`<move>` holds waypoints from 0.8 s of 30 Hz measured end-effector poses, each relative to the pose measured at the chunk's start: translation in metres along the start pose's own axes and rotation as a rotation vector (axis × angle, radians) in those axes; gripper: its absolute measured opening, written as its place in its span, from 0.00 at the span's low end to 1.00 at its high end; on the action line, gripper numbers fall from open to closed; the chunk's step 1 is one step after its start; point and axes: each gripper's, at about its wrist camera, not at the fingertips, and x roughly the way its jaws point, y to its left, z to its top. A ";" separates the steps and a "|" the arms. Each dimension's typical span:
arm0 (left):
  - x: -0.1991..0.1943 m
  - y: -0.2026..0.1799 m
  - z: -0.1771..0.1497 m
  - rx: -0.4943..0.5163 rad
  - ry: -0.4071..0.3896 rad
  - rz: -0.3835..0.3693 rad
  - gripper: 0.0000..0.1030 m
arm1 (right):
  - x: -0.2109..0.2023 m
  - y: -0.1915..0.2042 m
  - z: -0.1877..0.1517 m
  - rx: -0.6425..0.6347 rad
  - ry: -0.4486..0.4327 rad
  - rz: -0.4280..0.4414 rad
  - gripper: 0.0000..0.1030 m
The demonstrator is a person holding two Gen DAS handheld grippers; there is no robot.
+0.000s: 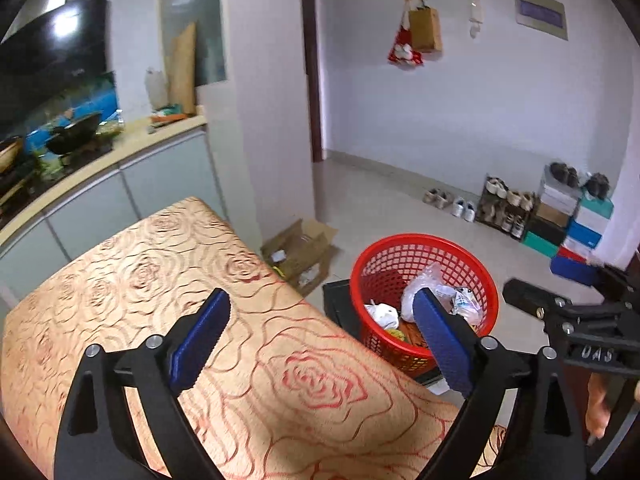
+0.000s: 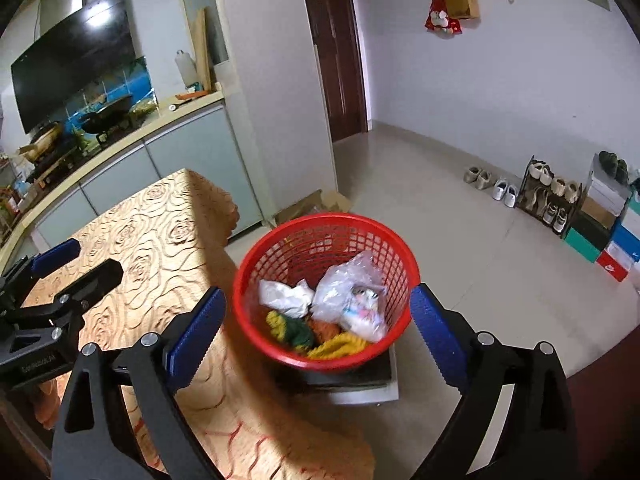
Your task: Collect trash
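A desk (image 1: 168,264) draped in an orange cloth patterned with roses fills the lower left of both wrist views, standing in front of a kitchen counter with pale cabinet doors (image 2: 192,156). Just beside the desk's right edge, a red plastic mesh basket (image 2: 276,240) sits on a low dark stand on the tiled floor (image 2: 460,220). Inside the basket lies the collected trash: a clear crumpled plastic bag (image 2: 348,280) with printed wrapping in it, a wad of white paper (image 2: 286,296) to its left, and yellow, green and orange scraps (image 2: 320,336) underneath. An opened cardboard box (image 1: 300,248) lies on the floor behind the basket, and shoes and stacked shoeboxes (image 2: 600,216) line the far wall. The left gripper (image 1: 320,340) hovers over the desk's near corner, its blue-padded jaws spread wide with nothing between them. The right gripper (image 2: 316,332) hangs above the basket, jaws likewise wide apart and empty, framing the basket's rim.
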 end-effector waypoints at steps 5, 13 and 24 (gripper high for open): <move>-0.024 0.002 -0.009 -0.027 -0.027 0.043 0.89 | -0.018 0.005 -0.014 0.007 -0.007 -0.011 0.94; -0.047 0.002 -0.028 -0.051 -0.028 0.048 0.89 | -0.034 0.011 -0.029 0.001 -0.003 -0.015 0.94; -0.053 0.002 -0.039 -0.069 -0.013 0.044 0.89 | -0.044 0.018 -0.038 -0.006 -0.015 -0.015 0.94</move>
